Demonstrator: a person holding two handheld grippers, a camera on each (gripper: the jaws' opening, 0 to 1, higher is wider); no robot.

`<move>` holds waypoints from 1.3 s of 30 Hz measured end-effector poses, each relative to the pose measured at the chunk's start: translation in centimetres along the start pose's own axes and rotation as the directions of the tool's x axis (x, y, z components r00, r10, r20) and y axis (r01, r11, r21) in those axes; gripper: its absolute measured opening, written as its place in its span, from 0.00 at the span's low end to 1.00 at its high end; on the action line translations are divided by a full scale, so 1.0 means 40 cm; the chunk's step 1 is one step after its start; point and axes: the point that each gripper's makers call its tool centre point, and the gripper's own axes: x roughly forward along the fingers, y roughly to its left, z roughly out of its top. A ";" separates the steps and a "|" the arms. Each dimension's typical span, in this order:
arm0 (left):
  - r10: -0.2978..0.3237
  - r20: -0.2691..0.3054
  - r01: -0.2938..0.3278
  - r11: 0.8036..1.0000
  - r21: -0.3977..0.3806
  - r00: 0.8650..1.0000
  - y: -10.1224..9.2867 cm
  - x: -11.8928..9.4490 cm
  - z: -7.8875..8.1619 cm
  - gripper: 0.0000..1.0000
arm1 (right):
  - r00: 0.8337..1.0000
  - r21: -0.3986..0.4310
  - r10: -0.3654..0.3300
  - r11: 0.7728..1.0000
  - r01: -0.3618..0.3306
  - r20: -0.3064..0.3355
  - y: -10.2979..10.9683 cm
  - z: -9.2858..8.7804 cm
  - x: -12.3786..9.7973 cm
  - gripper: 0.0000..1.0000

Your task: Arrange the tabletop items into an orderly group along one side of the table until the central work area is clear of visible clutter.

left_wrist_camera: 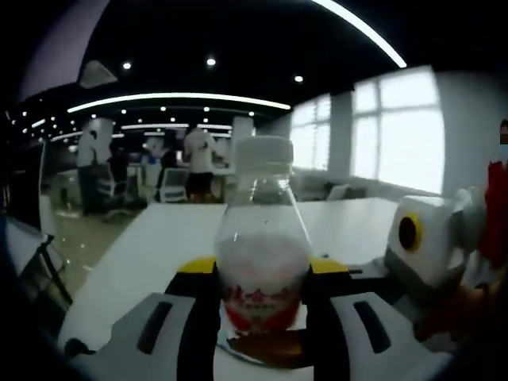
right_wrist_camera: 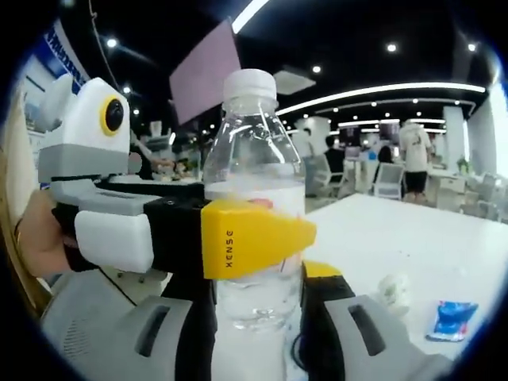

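A clear plastic water bottle (left_wrist_camera: 262,238) with a white cap and a red label stands upright between the yellow-tipped jaws of my left gripper (left_wrist_camera: 262,274), which is shut on it. In the right gripper view the same bottle (right_wrist_camera: 250,151) rises between the jaws of my right gripper (right_wrist_camera: 258,298), whose jaws press its lower sides. The left gripper reaches in from the left, its yellow fingertip (right_wrist_camera: 254,238) lying across the bottle's middle. A hand (right_wrist_camera: 32,238) holds that gripper. The right gripper's white body (left_wrist_camera: 429,238) shows at the right of the left gripper view.
The white table (right_wrist_camera: 444,246) carries a crumpled white wad (right_wrist_camera: 394,290) and a small blue packet (right_wrist_camera: 454,317) at the right. Beyond the table (left_wrist_camera: 159,238) lies an open office with chairs, desks and standing people. A red sleeve (left_wrist_camera: 496,206) is at the right edge.
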 end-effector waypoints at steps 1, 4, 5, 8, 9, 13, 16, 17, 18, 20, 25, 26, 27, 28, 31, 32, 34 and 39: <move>-0.002 -0.003 0.001 1.000 -0.008 1.000 0.005 0.002 -0.001 0.38 | 1.000 0.004 0.004 1.000 -0.004 -0.005 -0.001 -0.001 0.002 0.40; -0.009 -0.003 0.009 0.999 -0.036 1.000 0.011 0.006 -0.003 0.38 | 1.000 -0.005 0.011 1.000 -0.011 -0.012 -0.002 -0.003 0.000 0.40; -0.011 0.000 0.011 0.999 -0.041 1.000 0.010 0.006 -0.002 0.38 | 1.000 -0.007 0.012 1.000 -0.012 -0.013 -0.002 -0.003 0.000 0.40; -0.008 0.005 0.008 0.999 -0.046 1.000 0.012 0.011 0.002 0.38 | 1.000 0.001 0.011 1.000 -0.011 -0.010 -0.008 0.000 0.000 0.41; 0.001 0.005 -0.001 0.999 -0.046 1.000 0.018 0.015 0.003 0.38 | 1.000 0.002 0.007 1.000 -0.007 -0.012 -0.011 -0.001 0.000 0.42; 0.019 0.007 -0.018 0.998 -0.059 1.000 0.043 0.029 0.011 0.38 | 0.998 0.024 -0.034 0.999 0.035 -0.060 -0.045 -0.025 -0.011 0.57; 0.033 0.011 -0.032 0.998 -0.057 0.999 0.066 0.043 0.022 0.38 | 0.994 0.016 -0.063 0.998 0.064 -0.088 -0.067 -0.041 -0.024 0.65; 0.042 0.014 -0.041 0.997 -0.060 0.999 0.078 0.049 0.027 0.38 | 0.993 0.024 -0.073 0.997 0.075 -0.097 -0.076 -0.047 -0.030 0.68; 0.047 0.018 -0.046 0.997 -0.061 0.999 0.086 0.053 0.032 0.38 | 0.992 0.030 -0.078 0.996 0.081 -0.103 -0.080 -0.050 -0.033 0.71; 0.061 0.023 -0.060 0.997 -0.056 0.998 0.102 0.063 0.041 0.38 | 0.989 0.050 -0.091 0.994 0.098 -0.114 -0.091 -0.059 -0.040 0.76; 0.086 0.029 -0.086 0.996 -0.019 0.996 0.148 0.102 0.063 0.38 | 0.986 0.111 -0.102 0.987 0.117 -0.135 -0.115 -0.082 -0.054 0.79; 0.090 0.031 -0.090 0.996 -0.023 0.995 0.157 0.107 0.067 0.38 | 0.983 0.112 -0.113 0.985 0.130 -0.146 -0.123 -0.089 -0.057 0.80; 0.095 0.037 -0.094 0.995 -0.025 0.995 0.167 0.115 0.072 0.38 | 0.982 0.113 -0.120 0.984 0.137 -0.148 -0.128 -0.091 -0.059 0.80; 0.098 0.037 -0.097 0.995 -0.025 0.994 0.174 0.120 0.075 0.38 | 0.981 0.117 -0.121 0.983 0.139 -0.150 -0.133 -0.094 -0.061 0.80; 0.112 0.039 -0.110 0.993 -0.038 0.993 0.206 0.138 0.086 0.38 | 0.980 0.138 -0.127 0.979 0.149 -0.156 -0.147 -0.101 -0.064 0.80; 0.114 0.037 -0.113 0.993 -0.035 0.993 0.219 0.147 0.089 0.38 | 0.979 0.160 -0.129 0.975 0.154 -0.160 -0.156 -0.106 -0.066 0.80; 0.125 0.036 -0.124 0.992 -0.030 0.991 0.239 0.158 0.092 0.38 | 0.977 0.170 -0.135 0.972 0.163 -0.167 -0.170 -0.113 -0.068 0.80; 0.146 0.036 -0.146 0.989 0.000 0.989 0.298 0.195 0.099 0.38 | 0.967 0.181 -0.170 0.962 0.205 -0.190 -0.213 -0.137 -0.079 0.80</move>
